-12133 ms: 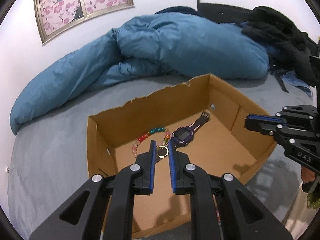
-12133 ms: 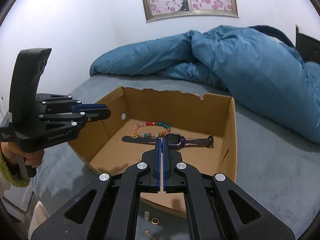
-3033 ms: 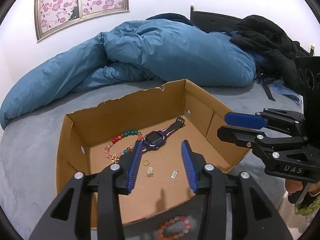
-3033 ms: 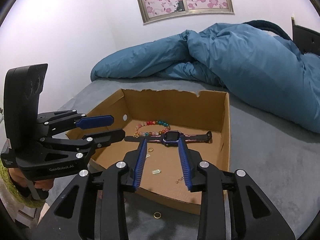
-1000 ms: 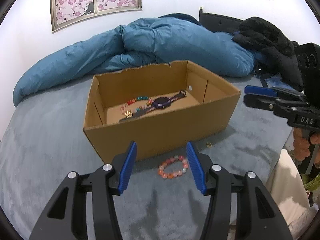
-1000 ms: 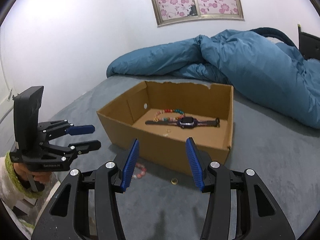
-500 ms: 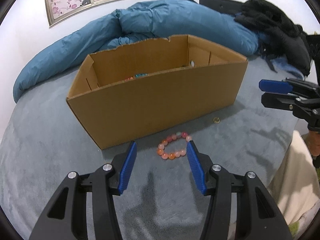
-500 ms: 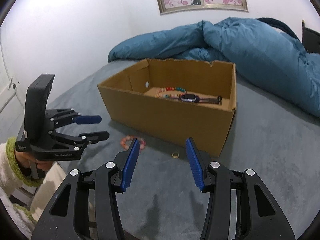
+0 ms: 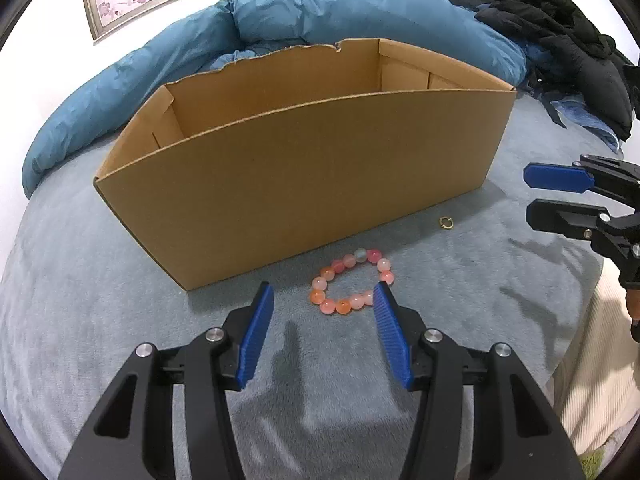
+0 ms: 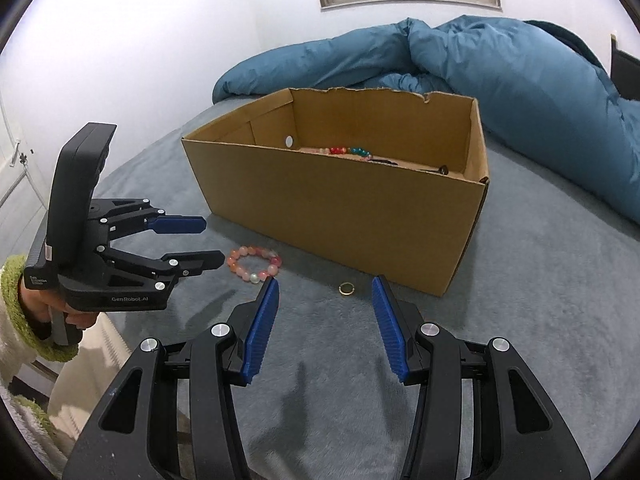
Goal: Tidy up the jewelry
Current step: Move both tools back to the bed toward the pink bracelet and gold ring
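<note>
Bedding fills the far side of the scene: a rumpled blue duvet point(image 9: 280, 20) lies heaped along the white wall, with a pile of black clothing point(image 9: 568, 40) at its right end in the left wrist view. The grey plush bed cover point(image 9: 80, 300) spreads beneath everything. On it stands an open brown cardboard box point(image 9: 304, 176) with a torn far rim; the right wrist view looks over its near wall and catches a string of multicoloured beads point(image 10: 346, 151) and a dark strap-like item point(image 10: 434, 169) lying on the box floor.

Nearer than the box, the left gripper point(image 9: 322, 300), black with blue ribbed pads, hangs low over the cover with its jaws apart and nothing between the pads. The right gripper point(image 10: 324, 284), of the same build, also has its jaws apart and empty. A hand in a cream sleeve with a green cuff point(image 10: 52, 304) holds the left gripper's handle, at the left of the right wrist view.

Outside the box, close to its near wall, a bracelet of round pink and orange beads point(image 9: 350, 282) lies flat on the cover, just beyond the left gripper's tips and toward its right pad. A small gold ring point(image 10: 346, 289) lies to the right of the bracelet, apart from it, just beyond the gap of the right gripper.
</note>
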Demonstrator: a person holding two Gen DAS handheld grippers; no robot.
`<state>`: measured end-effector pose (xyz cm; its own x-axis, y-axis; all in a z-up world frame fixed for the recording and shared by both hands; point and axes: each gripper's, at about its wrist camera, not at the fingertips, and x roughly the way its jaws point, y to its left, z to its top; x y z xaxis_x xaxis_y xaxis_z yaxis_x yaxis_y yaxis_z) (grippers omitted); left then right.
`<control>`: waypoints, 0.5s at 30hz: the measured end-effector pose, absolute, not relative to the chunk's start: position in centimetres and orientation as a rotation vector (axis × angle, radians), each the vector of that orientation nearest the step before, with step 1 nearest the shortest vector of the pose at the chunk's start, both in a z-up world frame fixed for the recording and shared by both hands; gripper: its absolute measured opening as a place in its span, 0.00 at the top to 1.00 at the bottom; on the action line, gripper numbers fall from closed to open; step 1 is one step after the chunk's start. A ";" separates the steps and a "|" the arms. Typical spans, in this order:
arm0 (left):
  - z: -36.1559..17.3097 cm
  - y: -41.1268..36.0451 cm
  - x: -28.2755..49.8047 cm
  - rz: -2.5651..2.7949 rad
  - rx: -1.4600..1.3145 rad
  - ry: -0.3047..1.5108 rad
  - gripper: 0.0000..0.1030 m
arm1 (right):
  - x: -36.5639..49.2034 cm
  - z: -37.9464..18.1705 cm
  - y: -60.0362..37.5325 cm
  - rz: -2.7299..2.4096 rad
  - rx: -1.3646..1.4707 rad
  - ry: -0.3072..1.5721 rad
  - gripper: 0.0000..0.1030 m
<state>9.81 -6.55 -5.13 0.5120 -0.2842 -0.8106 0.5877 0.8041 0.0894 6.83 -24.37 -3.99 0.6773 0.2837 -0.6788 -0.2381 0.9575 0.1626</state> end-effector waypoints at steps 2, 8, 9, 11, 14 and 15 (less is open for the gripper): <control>-5.3 -6.6 10.0 -0.539 0.376 0.897 0.51 | 7.2 -4.2 -24.3 0.294 0.061 0.778 0.54; -5.4 -6.5 10.2 -0.536 0.380 0.906 0.51 | 7.7 -4.8 -24.1 0.300 0.053 0.790 0.55; -5.4 -6.5 10.2 -0.536 0.381 0.907 0.51 | 7.8 -4.9 -24.1 0.301 0.053 0.792 0.55; -5.4 -6.5 10.3 -0.534 0.381 0.909 0.51 | 8.1 -5.1 -24.0 0.304 0.051 0.795 0.55; -5.4 -6.4 10.4 -0.533 0.382 0.911 0.51 | 8.3 -5.3 -24.0 0.308 0.049 0.798 0.55; -5.4 -6.4 10.5 -0.533 0.382 0.911 0.51 | 8.5 -5.4 -24.0 0.308 0.048 0.801 0.54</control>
